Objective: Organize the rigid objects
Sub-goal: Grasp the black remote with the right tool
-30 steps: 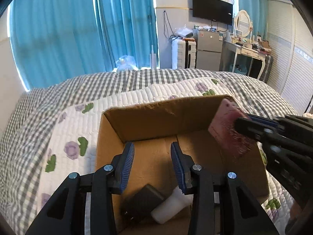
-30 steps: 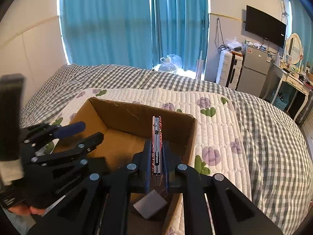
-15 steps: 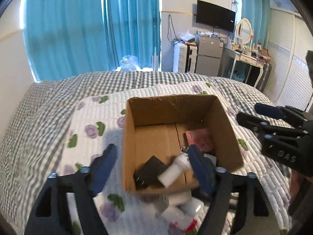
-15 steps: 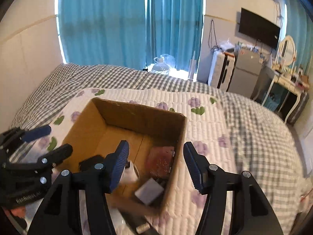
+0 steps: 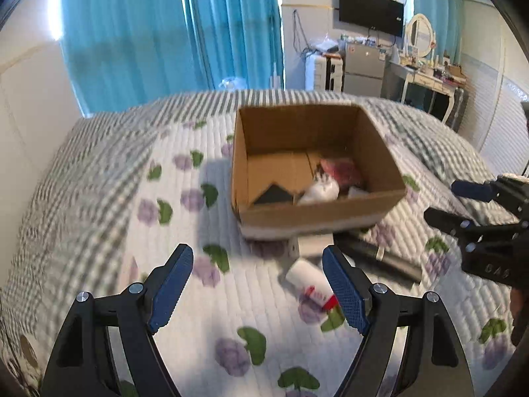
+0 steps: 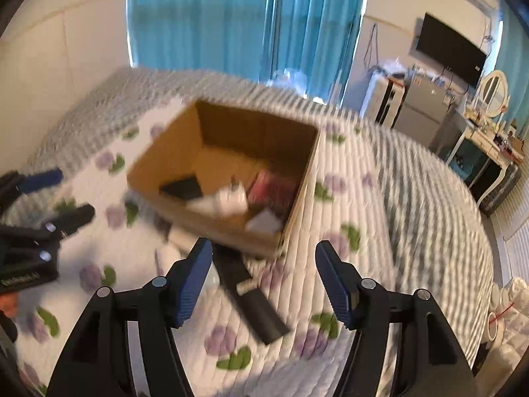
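Cardboard box [image 5: 317, 211] sits on the bed's quilted floral coverlet [image 5: 99, 231], already holding a dark flat block [image 5: 272, 195], a white bottle [image 5: 319, 190], a pink-red patterned slab [image 5: 340, 168] and a small white piece [image 6: 264, 221]. Both grippers are empty with fingers spread wide: the left gripper [image 5: 258, 284] hovers over the quilt short of the box, the right gripper [image 6: 261, 284] over the long black bar [image 6: 248, 294].

Judging by what lies loose outside the box's near wall, the step in hand is picking the next item: a white tube with red print [image 5: 310, 284], a pale boxy object [image 5: 314, 243] touching the box's base, and the black bar.

For the bar, a good grasp would straddle its narrow width near the middle, fingers square to its long axis, so it does not pivot. The tube looks smooth and round, so it may roll; closing across its body should help. The quilt is soft and ridged, so pressing down slightly should seat the fingertips under each rigid piece. Motion blur hides finer surface detail.
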Demonstrator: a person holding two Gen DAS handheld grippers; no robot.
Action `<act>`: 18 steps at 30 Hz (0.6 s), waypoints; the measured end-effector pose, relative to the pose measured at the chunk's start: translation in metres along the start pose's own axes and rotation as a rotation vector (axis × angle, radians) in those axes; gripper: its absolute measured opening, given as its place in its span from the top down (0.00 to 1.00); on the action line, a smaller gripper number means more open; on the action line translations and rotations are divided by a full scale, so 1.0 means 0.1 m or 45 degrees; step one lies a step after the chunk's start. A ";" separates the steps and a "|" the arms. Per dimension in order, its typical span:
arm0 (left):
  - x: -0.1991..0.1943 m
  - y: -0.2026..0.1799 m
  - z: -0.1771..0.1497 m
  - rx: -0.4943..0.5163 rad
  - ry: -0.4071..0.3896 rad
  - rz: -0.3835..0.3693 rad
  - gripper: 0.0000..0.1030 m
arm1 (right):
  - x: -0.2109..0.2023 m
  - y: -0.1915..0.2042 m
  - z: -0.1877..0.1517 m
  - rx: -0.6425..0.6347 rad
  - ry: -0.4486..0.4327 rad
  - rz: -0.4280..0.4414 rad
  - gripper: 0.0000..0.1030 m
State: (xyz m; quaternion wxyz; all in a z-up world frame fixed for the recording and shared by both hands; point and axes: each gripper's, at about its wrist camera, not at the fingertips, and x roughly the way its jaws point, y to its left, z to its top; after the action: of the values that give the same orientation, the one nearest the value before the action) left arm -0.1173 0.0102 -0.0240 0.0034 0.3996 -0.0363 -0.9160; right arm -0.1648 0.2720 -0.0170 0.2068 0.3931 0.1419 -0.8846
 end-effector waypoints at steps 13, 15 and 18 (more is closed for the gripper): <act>0.80 -0.13 -0.56 -0.080 0.102 0.058 0.19 | 1.20 0.21 -0.59 -0.153 0.314 -0.005 0.37; 0.85 -0.10 -0.59 -0.096 0.128 0.058 0.19 | 1.30 0.22 -0.59 -0.166 0.334 0.002 0.37; 0.88 -0.07 -0.62 -0.119 0.143 0.035 0.20 | 1.40 0.24 -0.59 -0.180 0.347 -0.017 0.38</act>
State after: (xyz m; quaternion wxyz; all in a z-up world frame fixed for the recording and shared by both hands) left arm -0.1313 0.0097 -0.1308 0.0368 0.4491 0.0012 -0.8927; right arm -0.2005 0.2399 -0.1637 0.2070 0.4931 0.2332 -0.8122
